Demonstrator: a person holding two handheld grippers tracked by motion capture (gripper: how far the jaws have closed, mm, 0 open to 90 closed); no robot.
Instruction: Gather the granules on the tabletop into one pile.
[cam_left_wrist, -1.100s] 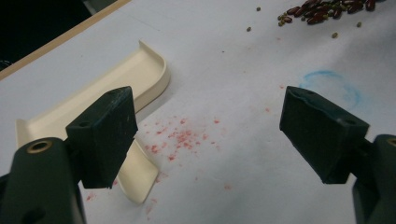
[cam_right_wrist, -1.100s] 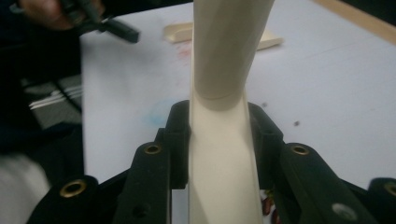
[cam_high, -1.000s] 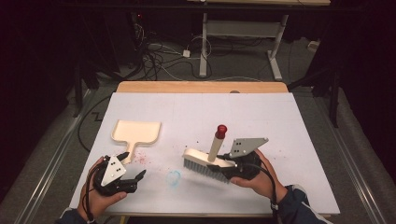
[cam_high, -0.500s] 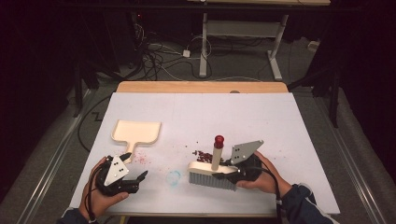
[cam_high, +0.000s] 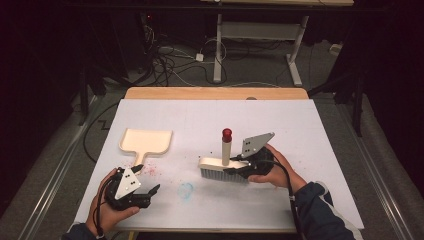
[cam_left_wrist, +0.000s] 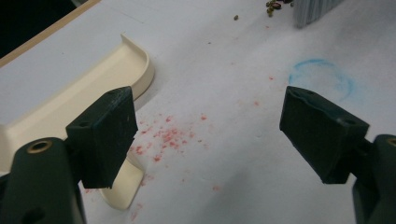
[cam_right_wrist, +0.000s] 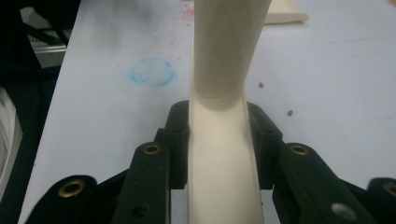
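1. Gripping the brush (cam_high: 220, 165) by its cream back, the right gripper (cam_high: 240, 169) has its jaws shut tight on it.
2. In the right gripper view the brush (cam_right_wrist: 223, 158) sits squeezed between the two black jaws, and its round handle goes up and away from the camera.
3. From the high view, the brush stands on the tabletop (cam_high: 300, 130) with its grey bristles down and its handle pointing up.
4. On top of the handle is a red cap (cam_high: 227, 133).
5. The right hand (cam_high: 274, 167) holds the gripper from the right side of the brush.
6. The left gripper (cam_high: 146, 194) is near the front left of the tabletop, and its jaws are wide open with nothing between them.
7. In the left gripper view the left gripper (cam_left_wrist: 208, 135) looks down at the white tabletop (cam_left_wrist: 224, 56).
8. A cream dustpan (cam_high: 146, 142) lies flat on the tabletop, behind the left gripper and well to the left of the brush.
9. The dustpan (cam_left_wrist: 70, 100) has its short handle pointing toward the left gripper, and the tip of it is just beside one jaw.
10. Little red specks (cam_left_wrist: 163, 140) are spread on the tabletop next to the dustpan handle.
11. A faint blue ring (cam_high: 185, 190) is drawn on the tabletop between the two grippers.
12. Some small dark crumbs (cam_left_wrist: 273, 5) lie close to the grey bristles.
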